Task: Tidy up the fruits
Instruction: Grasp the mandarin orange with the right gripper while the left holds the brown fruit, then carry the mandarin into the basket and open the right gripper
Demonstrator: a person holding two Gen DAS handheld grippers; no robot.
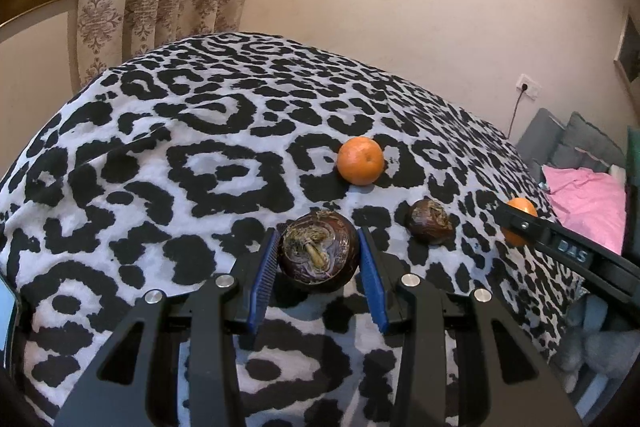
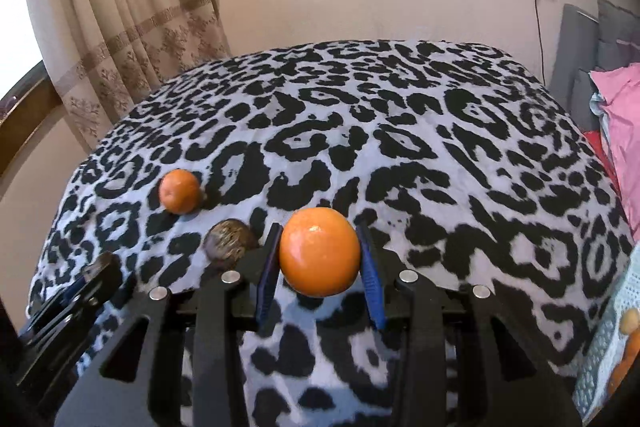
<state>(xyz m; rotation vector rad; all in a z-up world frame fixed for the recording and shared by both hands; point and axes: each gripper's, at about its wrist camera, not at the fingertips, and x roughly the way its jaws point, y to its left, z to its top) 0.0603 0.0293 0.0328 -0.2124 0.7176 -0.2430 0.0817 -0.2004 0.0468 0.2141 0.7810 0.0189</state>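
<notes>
Orange [image 1: 516, 223] half behind right tool [image 1: 520, 225]

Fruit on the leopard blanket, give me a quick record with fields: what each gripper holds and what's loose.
surface: black-and-white leopard blanket
left gripper: shut on a large dark brown fruit
right gripper: shut on an orange
loose orange: lying on the blanket, farther back
loose small dark fruit: lying on the blanket between the two grippers
</notes>
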